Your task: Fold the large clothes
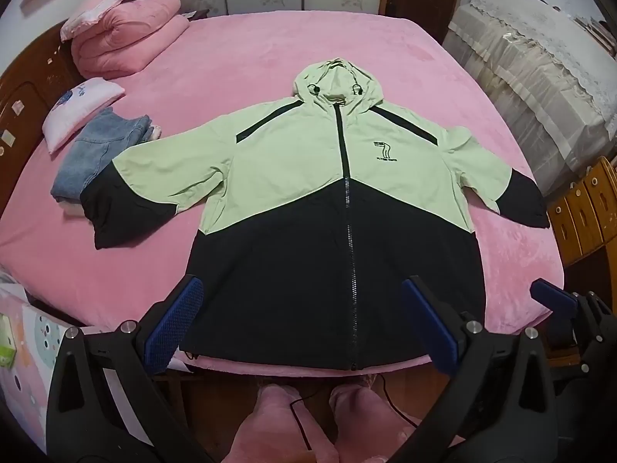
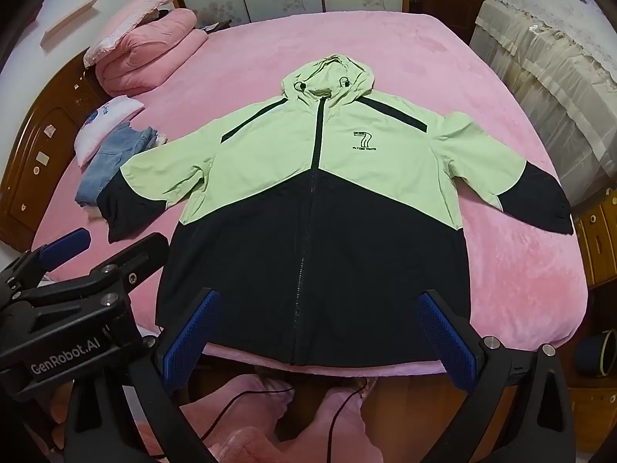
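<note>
A pale-green and black zipped hooded jacket [image 1: 331, 208] lies flat, front up, mid pink plush bed [image 1: 239, 61]. Left gripper [image 1: 304, 328] and right gripper [image 2: 327, 332] hover above its hem, jaws spread, empty. Slippery fabric could slide or bunch if gripped unevenly.

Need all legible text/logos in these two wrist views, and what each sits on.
"7": large numeral on the jacket chest logo.
"FLYING YOUTH": under that numeral, right wrist view; blurred in the left wrist view.
Small line above the numeral: too small to read.
"GenRobot.AI": on the left gripper body.
Print on the small pillow: unreadable.
</note>
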Demonstrator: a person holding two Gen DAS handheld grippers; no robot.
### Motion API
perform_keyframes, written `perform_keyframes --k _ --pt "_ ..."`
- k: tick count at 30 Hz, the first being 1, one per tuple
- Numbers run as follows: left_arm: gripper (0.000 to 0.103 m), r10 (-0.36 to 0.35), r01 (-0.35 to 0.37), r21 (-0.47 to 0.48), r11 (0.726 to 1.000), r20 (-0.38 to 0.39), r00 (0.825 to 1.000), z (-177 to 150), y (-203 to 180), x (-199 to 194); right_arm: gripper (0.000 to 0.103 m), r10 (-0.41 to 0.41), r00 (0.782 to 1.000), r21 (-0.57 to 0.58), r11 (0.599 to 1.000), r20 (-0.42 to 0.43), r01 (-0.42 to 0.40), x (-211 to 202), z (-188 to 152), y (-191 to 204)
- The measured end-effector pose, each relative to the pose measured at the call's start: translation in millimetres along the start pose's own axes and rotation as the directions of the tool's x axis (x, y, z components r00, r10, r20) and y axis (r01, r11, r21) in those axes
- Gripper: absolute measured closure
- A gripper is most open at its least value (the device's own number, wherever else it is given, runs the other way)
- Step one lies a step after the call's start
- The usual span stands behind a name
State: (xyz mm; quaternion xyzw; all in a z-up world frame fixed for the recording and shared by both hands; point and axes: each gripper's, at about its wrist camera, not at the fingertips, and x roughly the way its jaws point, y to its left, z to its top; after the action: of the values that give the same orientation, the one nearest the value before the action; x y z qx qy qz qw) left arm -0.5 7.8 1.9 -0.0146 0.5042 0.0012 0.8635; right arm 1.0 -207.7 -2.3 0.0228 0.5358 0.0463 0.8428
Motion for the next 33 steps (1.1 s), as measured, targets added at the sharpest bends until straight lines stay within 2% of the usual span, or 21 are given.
perform_keyframes --k 15,33 --pt "0.001 0.002 -0.003 -0.023 1.000 -0.041 0.999 -5 -2 8 0.000 -0.010 1.000 0.008 1.000 0.024 0.010 -11 -6 1" --pt "0.001 0.000 -0.001 -0.030 1.000 -0.040 0.999 -14 -7 9 0.000 -0.014 1.000 0.006 1.000 0.016 0.014 -15 -11 -12"
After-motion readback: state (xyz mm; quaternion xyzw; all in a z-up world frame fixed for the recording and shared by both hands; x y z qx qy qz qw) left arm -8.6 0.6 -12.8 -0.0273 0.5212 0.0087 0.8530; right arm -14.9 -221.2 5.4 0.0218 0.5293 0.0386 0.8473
